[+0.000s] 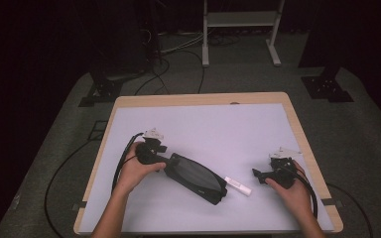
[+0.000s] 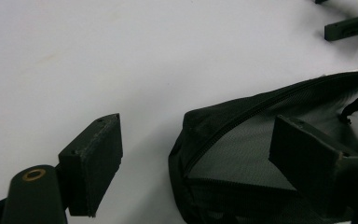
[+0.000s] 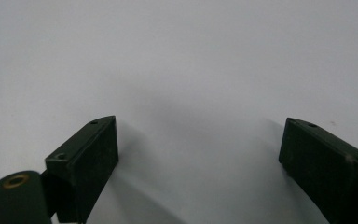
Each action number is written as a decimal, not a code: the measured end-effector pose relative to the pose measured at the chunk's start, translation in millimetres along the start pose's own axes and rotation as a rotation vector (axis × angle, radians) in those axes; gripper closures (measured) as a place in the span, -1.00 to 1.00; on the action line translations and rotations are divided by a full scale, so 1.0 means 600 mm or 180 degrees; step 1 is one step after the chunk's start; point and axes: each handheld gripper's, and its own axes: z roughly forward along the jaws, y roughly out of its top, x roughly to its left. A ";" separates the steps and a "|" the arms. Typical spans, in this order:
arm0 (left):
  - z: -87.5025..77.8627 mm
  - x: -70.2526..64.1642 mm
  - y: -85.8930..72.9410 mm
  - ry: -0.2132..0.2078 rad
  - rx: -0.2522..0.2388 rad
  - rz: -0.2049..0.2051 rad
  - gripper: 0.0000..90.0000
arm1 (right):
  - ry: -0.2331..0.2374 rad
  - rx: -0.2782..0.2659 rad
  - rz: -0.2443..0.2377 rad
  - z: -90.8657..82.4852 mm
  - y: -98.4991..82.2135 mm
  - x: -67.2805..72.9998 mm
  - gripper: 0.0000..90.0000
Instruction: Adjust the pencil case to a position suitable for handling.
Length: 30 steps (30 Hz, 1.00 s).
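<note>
The left gripper [image 1: 164, 159] stands released, its jaws spread wide. In the left gripper view [image 2: 196, 154] the rounded end of a black mesh pouch [image 2: 242, 154] lies between them: one jaw rests clear of it over the bare white mat [image 2: 121, 60], the other hangs over the mesh panel beside the zipper, and neither pad presses on the fabric. From the high view the pouch [image 1: 196, 177] lies flat on the mat, slanting from the left gripper's tips down toward the near edge of the table [image 1: 198, 98].

The right gripper [image 1: 256, 173] is likewise released, its jaws wide apart in the right gripper view [image 3: 198, 154] with plain mat between them. It rests on the mat at the table's right side, pointing toward the pouch and well apart from it.

A small white tube [image 1: 238, 186] lies on the mat just beside the pouch's far end, between the pouch and the right gripper.
</note>
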 end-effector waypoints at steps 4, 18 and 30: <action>-0.015 0.000 -0.001 0.0044 -0.0010 -0.0019 -0.68 | 0.0000 0.0000 0.0000 0.000 0.000 0.000 -0.76; -0.055 -0.004 -0.012 0.0174 -0.0047 -0.0026 -0.77 | 0.0002 0.0001 0.0002 0.000 0.000 0.000 -0.76; -0.089 0.001 -0.037 0.0309 -0.0073 -0.0029 -0.78 | 0.0001 0.0001 0.0003 0.000 0.000 0.000 -0.76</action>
